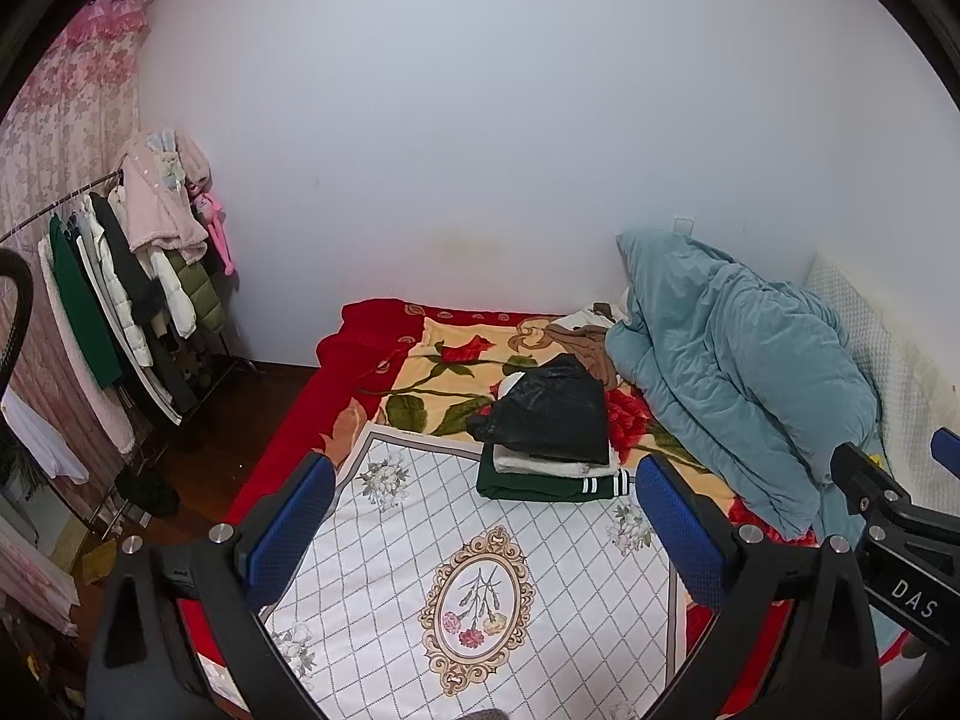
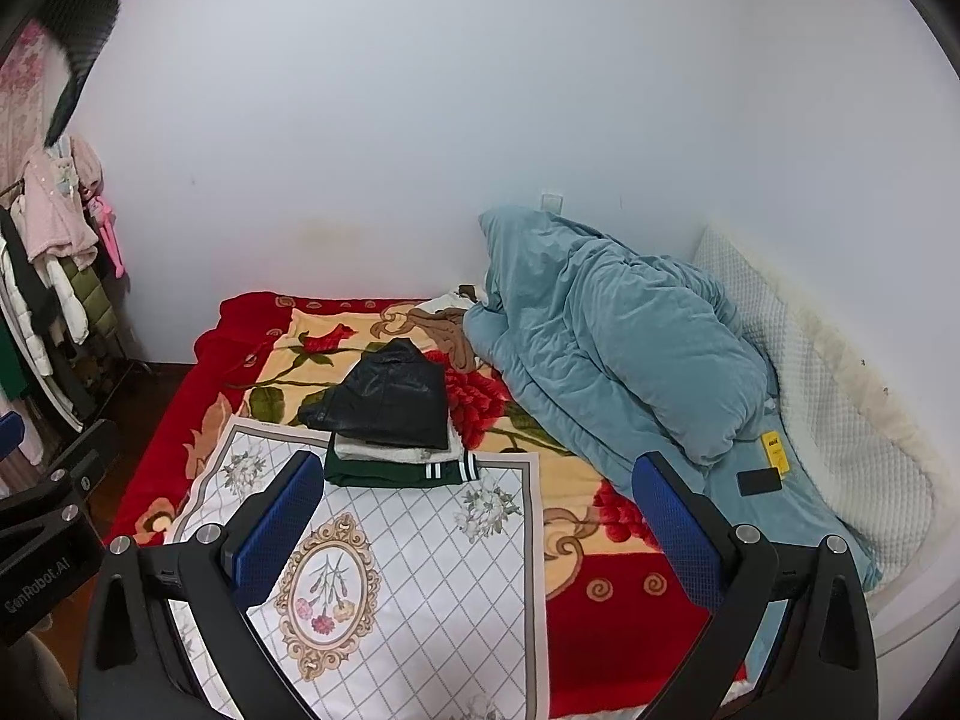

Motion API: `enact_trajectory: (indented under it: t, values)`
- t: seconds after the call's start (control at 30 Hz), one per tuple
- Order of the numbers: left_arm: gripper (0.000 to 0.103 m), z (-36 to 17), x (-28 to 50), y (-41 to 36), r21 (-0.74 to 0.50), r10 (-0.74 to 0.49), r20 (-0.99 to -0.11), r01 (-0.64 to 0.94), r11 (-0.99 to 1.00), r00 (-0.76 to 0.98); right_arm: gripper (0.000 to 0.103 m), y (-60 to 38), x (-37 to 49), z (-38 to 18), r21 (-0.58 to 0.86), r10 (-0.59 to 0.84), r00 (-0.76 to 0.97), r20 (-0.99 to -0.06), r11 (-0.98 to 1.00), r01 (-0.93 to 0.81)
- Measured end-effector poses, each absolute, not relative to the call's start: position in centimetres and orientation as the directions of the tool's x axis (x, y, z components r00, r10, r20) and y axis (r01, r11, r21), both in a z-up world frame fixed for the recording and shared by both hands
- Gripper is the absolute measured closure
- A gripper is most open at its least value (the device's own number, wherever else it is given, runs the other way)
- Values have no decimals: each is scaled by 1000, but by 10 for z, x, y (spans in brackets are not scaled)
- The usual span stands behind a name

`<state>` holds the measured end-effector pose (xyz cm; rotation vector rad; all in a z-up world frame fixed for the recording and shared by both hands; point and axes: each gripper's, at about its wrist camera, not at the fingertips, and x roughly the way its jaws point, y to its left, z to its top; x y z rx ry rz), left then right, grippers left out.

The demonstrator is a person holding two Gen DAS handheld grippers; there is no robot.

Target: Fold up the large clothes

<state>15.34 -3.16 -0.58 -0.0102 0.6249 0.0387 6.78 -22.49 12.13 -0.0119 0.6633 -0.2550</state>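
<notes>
Blue pads on my left gripper [image 1: 486,516] stand wide apart with nothing between them, and my right gripper [image 2: 480,516] is spread the same way, empty too. Both hang above the white cloth [image 1: 510,570] with its grid and flower medallion, which lies flat on the red floral blanket [image 1: 444,360] covering the bed. At the cloth's far edge sits the stack [image 1: 552,450] of folded clothes: a green piece with white stripes at the bottom, a pale grey one on it, and a shiny black jacket [image 1: 558,408] on top, its edges spilling a little past the layers below. From my right wrist view the stack [image 2: 390,432] rests partly on the cloth [image 2: 420,570] and partly on the blanket [image 2: 600,600]. Behind it a brown garment [image 1: 582,348] lies crumpled, touching the heaped teal duvet [image 1: 738,372] that fills the bed's right side against the wall. A yellow card [image 2: 774,450] and a black phone [image 2: 759,482] lie on the teal fabric near a white pillow [image 2: 810,372]. Far left, a rack [image 1: 120,300] of coats stands on the dark floor
</notes>
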Motion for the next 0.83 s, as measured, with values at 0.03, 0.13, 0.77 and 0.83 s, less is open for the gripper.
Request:
enact_trajectory:
  t: [0.03,0.13,0.77,0.83]
  values:
    - [1,-6,153,-32,2,34,-584,-41,999,811,0,-225,69,122,-91,-238,759,-606,969,231]
    - [1,-6,154,-33,3,35,-583,-41,999,811,0,-224,70,122,-93,-239,759,-605,968,231]
    - [1,-8,151,-36,11,39,-582,-39,999,812,0,-225,62,120,-89,-244,754,-610,966,241]
    - [1,-8,149,-33,9,38,-577,-40,999,816,0,-225,60,121,-86,-244,754,-610,966,243]
